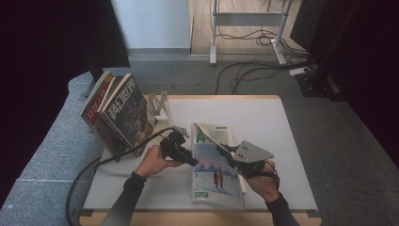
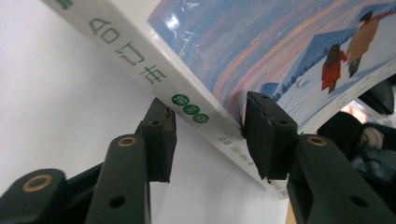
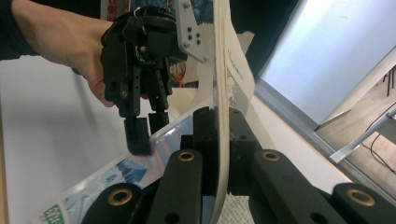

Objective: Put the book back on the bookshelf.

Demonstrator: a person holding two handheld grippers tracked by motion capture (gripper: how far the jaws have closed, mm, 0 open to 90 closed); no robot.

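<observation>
The right tool (image 3: 218, 154) is clamped on the fore-edge pages of the thin paperback book with a snowy blue cover (image 1: 214, 174), holding it raised off the white surface (image 1: 282, 141). The left tool (image 2: 208, 135) straddles its spine with jaws apart, one pad touching, the grip not yet made. I judge the lift begun; moving it to the leaning magazines (image 1: 120, 113) beyond the left tool remains.

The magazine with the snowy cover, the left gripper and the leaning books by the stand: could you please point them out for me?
magazine (image 1: 214, 176): high view, on its front cover.
left gripper (image 2: 208, 135): left gripper view, midway between its jaws.
leaning books (image 1: 127, 108): high view, on the front book's dark cover.
</observation>
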